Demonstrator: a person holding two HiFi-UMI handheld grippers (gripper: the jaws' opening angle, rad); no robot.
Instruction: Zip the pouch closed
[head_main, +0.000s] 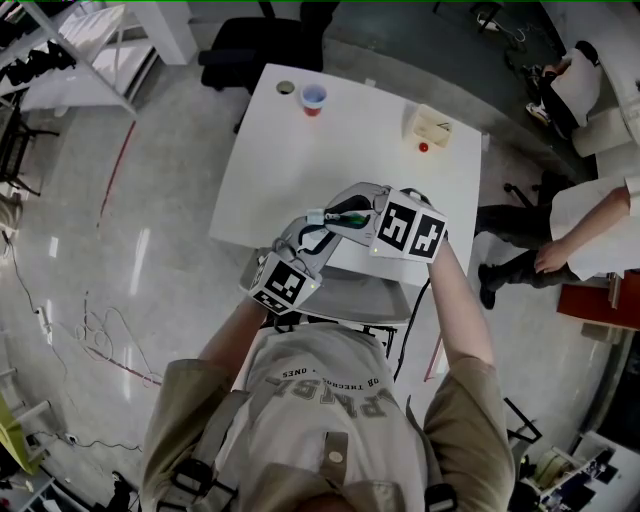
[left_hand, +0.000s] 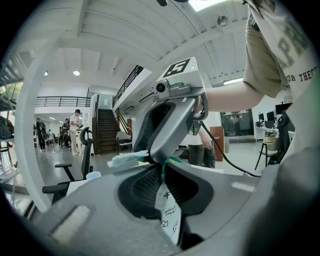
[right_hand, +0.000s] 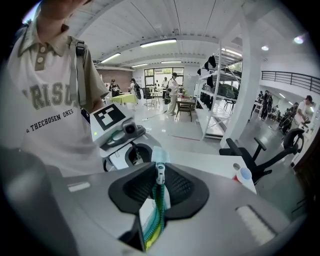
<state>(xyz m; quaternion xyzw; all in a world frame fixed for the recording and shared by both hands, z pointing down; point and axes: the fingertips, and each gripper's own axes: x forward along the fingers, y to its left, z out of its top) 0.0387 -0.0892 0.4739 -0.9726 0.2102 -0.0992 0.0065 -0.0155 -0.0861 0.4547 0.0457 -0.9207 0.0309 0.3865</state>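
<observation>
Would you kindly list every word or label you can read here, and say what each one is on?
"THECHOSEN ONES": small print on the person's shirt.
"RISU", as it seems: large letters above that, with the start cut off.
Tiny scribbled print on the pouch: too small to read.

a cup (head_main: 313, 98) and box (head_main: 432, 125) sit on a table (head_main: 330, 170).

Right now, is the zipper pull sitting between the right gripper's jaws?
Yes, the right gripper view shows the zipper pull pinched at the tips of the right gripper, with the teal zipper teeth trailing back toward the camera.
</observation>
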